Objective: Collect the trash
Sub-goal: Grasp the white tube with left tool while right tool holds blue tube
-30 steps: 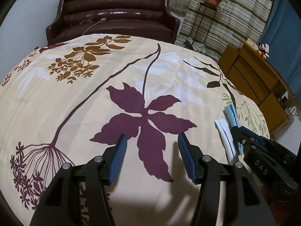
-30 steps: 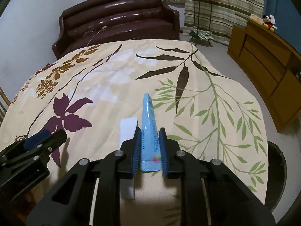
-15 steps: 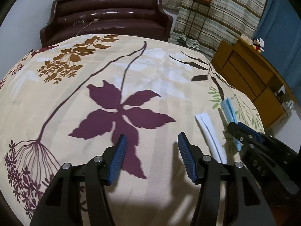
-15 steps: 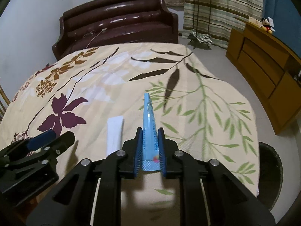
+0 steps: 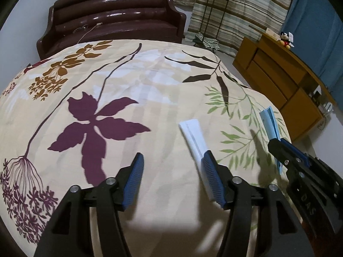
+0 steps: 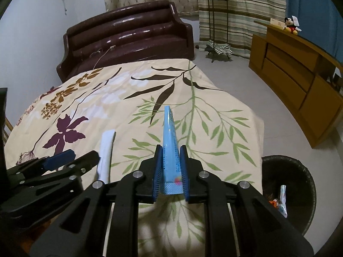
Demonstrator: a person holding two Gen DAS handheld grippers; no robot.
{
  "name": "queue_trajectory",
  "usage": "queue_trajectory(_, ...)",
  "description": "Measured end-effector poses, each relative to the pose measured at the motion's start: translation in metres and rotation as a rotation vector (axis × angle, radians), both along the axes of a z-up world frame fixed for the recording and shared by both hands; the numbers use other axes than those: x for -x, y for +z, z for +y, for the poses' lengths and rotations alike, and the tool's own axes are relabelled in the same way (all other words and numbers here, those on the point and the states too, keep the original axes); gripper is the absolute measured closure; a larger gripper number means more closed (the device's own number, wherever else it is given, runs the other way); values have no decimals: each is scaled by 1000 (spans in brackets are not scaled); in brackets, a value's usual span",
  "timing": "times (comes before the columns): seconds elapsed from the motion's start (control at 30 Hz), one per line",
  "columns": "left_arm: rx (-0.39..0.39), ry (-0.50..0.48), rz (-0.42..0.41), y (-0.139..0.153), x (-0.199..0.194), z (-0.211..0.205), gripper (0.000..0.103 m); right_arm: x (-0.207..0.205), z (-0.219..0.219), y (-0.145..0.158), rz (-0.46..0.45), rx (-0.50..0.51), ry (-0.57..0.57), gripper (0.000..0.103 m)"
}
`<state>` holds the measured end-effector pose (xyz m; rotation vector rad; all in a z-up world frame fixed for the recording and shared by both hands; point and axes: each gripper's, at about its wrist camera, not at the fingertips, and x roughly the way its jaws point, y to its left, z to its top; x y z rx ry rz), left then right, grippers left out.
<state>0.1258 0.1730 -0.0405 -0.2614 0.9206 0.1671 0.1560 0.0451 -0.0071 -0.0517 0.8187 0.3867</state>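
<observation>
The right gripper's (image 6: 170, 177) fingers (image 6: 157, 171) were pinched on a flat light-blue plastic tube (image 6: 169, 150). The left gripper's (image 5: 173, 180) jaws were being opened over the floral tablecloth (image 5: 150, 85), empty, a white paper wrapper (image 5: 195, 137) lying just beside its right finger (image 5: 212, 177).

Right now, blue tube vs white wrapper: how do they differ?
The blue tube is clamped in the right gripper, off the bedspread; the white wrapper lies flat on it, ungripped, beside the opening left gripper. Tube is printed, wrapper plain. Both are long, narrow packaging.

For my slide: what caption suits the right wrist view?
Right tool grips a blue tube above the floral bedspread.
</observation>
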Motion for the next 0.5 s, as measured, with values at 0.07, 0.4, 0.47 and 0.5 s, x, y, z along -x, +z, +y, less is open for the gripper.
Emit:
queue_trajectory(0.07,-4,-4,4,-1,-3,-5,42,0,-2,-1,1,-7,4,87)
queue_trajectory(0.4,-79,-40,0,-6,-12,-17,46,3,-7,-6,12,-30,10,86)
queue_trajectory(0.47,-103,-47,-1,-6,-10,-18,51,2,-7,-6,13,-29,11,86)
queue_trajectory(0.5,-113,-49,-1,-6,-10,-19,55,2,-6,-6,13,-28,10,86)
